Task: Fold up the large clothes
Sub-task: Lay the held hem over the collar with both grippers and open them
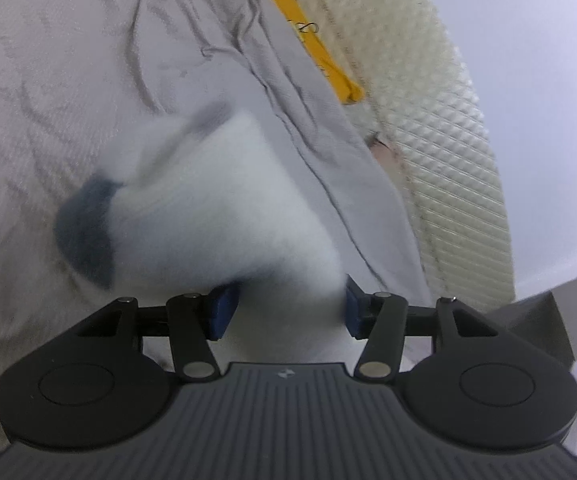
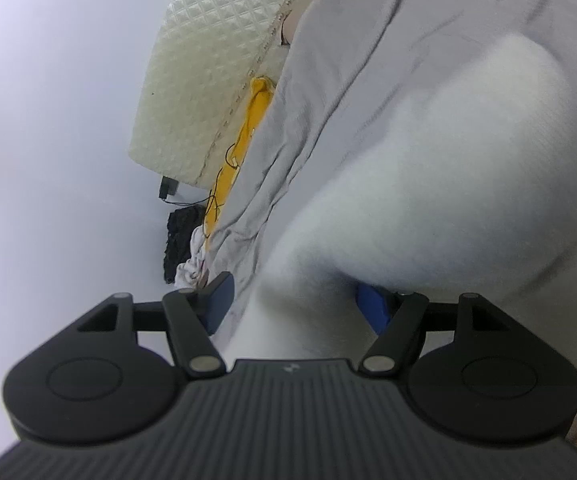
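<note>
My left hand-held gripper [image 1: 286, 306] stands with its blue pads apart over a bed, a white fluffy garment [image 1: 224, 208] bulging up between them. The cloth fills the gap, but I cannot tell whether the pads touch it; they do not look to be pinching it. The garment is blurred. In this view its long axis runs from the jaws up and to the left, ending at a dark grey-blue patch [image 1: 84, 232] on its far left edge.

My right hand-held gripper [image 2: 294, 306] is likewise spread, the same white garment [image 2: 428, 184] rising between its pads and running away up and to the right as a broad soft mound.

The garment lies on a wrinkled pale grey sheet [image 1: 48, 80] that covers the bed. Beyond the sheet's edge a strip of yellow cloth [image 1: 308, 36] shows, and past that the quilted cream side of a mattress [image 1: 448, 140]. In the right view a small black object [image 2: 182, 240] sits below the mattress, near the yellow strip.
</note>
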